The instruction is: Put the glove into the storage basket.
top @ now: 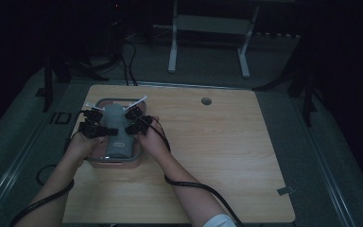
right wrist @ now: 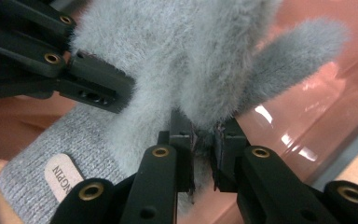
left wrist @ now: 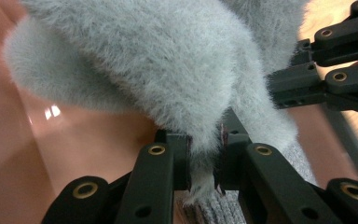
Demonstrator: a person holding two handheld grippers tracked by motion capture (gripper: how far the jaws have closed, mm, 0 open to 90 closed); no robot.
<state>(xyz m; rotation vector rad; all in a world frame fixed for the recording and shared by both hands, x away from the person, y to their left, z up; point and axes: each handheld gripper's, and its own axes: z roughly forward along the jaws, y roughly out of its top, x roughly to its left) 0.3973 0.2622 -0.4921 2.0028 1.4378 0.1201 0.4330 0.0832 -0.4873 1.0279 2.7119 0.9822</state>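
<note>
At the near-left part of the tabletop (top: pixel 208 151), the high view shows a pink bin (top: pixel 115 162) with a grey fuzzy glove (top: pixel 116 130) held over it by the left gripper (top: pixel 94 124) and the right gripper (top: pixel 136 120), one at each side.

In the left gripper view, that gripper (left wrist: pixel 204 158) is pinching a fold of the glove's (left wrist: pixel 158 70) fluffy edge, above the bin's (left wrist: pixel 74 149) pink floor.

In the right gripper view, the right gripper (right wrist: pixel 204 142) nips the opposite edge of the glove (right wrist: pixel 177 60); a knit cuff with a label (right wrist: pixel 63 179) hangs below.

I judge the glove is being placed into or lifted from the bin; which, I cannot tell. The next move calls for both grippers moving together, level, clear of the walls.
</note>
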